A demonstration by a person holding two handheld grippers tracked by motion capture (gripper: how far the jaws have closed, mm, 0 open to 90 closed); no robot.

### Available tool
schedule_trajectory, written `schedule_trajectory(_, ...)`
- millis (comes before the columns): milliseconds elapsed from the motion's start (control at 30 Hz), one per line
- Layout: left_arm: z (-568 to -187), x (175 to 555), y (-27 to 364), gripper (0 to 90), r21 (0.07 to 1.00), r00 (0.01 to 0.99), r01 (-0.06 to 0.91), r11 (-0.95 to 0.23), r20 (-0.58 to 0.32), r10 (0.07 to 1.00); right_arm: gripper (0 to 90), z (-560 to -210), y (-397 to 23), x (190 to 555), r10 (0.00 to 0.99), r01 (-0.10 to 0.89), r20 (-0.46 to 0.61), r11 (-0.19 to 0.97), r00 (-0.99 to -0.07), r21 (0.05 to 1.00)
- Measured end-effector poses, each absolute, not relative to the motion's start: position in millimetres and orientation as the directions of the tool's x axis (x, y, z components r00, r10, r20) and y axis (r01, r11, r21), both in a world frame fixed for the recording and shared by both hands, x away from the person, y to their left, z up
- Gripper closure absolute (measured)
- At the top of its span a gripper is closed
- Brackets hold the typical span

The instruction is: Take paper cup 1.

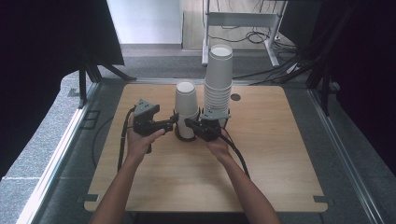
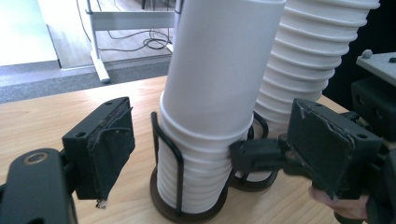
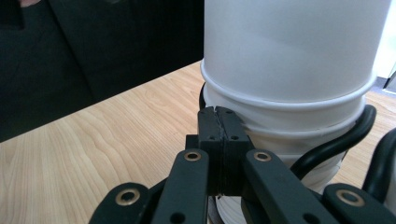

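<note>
White cups stood upright in our wire rack; left gripper gaped, right gripper was closed, empty.

The high view looks forward and down from above the person's side, taking in the whole tabletop. Both gripper views sit low and close (barely above the wood), facing the same short cup stack from opposite sides.
</note>
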State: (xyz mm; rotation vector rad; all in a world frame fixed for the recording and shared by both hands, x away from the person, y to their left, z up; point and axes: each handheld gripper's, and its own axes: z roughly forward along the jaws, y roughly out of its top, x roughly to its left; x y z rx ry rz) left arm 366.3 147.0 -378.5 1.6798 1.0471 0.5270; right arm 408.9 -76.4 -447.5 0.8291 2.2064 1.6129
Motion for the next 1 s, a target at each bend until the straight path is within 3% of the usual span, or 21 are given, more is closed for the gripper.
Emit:
schedule_trajectory(667, -370, 397, 122, 14.5, 0.899, 0.526, 0.422, -0.12, -0.134, 0.84, 89.7, -448, -74, 410, 0.591, 0.268, 0.087, 0.226, -0.802, 0.937)
schedule_trajectory(1000, -363, 407, 125, 14.5, 0.902, 0.523, 0.425, -0.078, -0.174, 0.834, 89.7, -448, -74, 410, 0.591, 0.264, 0.083, 0.228, -0.803, 0.937)
